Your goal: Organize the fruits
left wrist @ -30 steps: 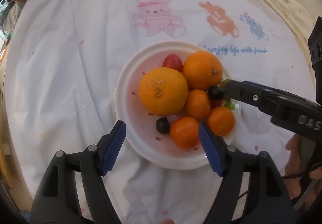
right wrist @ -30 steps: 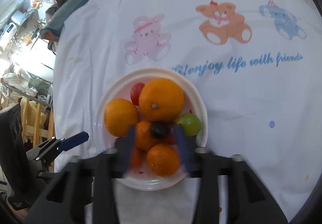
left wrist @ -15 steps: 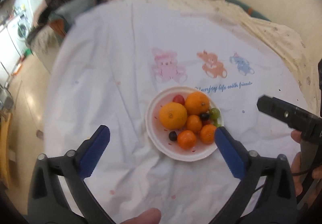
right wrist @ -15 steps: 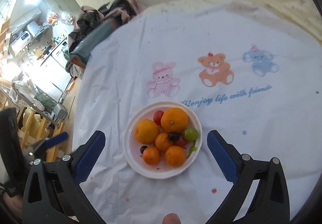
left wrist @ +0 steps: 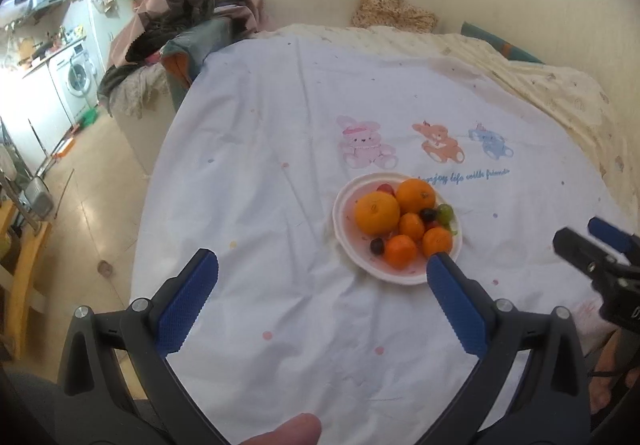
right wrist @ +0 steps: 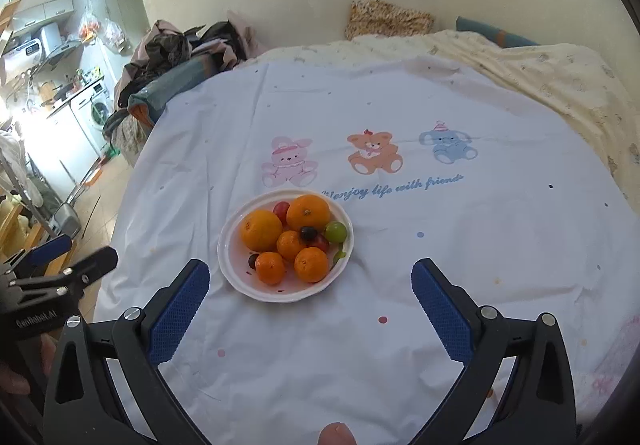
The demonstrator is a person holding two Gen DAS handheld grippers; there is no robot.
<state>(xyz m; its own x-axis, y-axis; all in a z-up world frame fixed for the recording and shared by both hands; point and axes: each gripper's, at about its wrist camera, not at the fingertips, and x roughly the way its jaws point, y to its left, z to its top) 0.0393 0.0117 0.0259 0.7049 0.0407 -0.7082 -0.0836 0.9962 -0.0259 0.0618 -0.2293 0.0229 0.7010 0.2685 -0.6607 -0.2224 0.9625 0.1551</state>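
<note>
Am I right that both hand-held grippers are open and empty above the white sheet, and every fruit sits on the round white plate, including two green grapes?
Not quite: the right wrist view shows only one green grape on the round white plate. The rest holds: the left hand-held gripper and right hand-held gripper are open and empty above the white sheet, and all the fruit is on the plate.

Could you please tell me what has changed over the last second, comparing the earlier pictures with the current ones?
Both claws pulled up and back from the plate. The right claw, earlier closed around the dark grape on the pile, let it go and opened wide; the left claw opened wider too. The oranges, grapes and plate stayed put.
</note>
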